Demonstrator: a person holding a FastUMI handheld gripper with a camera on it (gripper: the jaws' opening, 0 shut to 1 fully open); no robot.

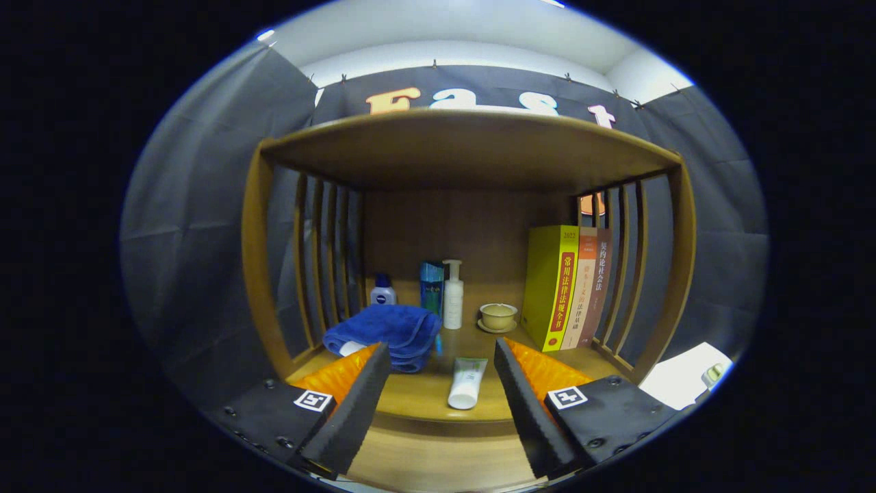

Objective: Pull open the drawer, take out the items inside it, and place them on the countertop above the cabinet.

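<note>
the claw (441,356) is spread and holds nothing; a white tube (467,383) lies between its fingers on the countertop (417,400), a blue towel (387,332) just beyond. probably mostly unloaded; can't see the drawer.

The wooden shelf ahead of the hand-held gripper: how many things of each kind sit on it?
Books, standing upright: 3, yellow book, tan book, brown book
Bottles: 2, white pump bottle, small blue-capped bottle
White tube: 1
Teal box: 1
Folded blue towel: 1
Beige cup on saucer: 1
Total: 9
The hand-held gripper is open.
</note>
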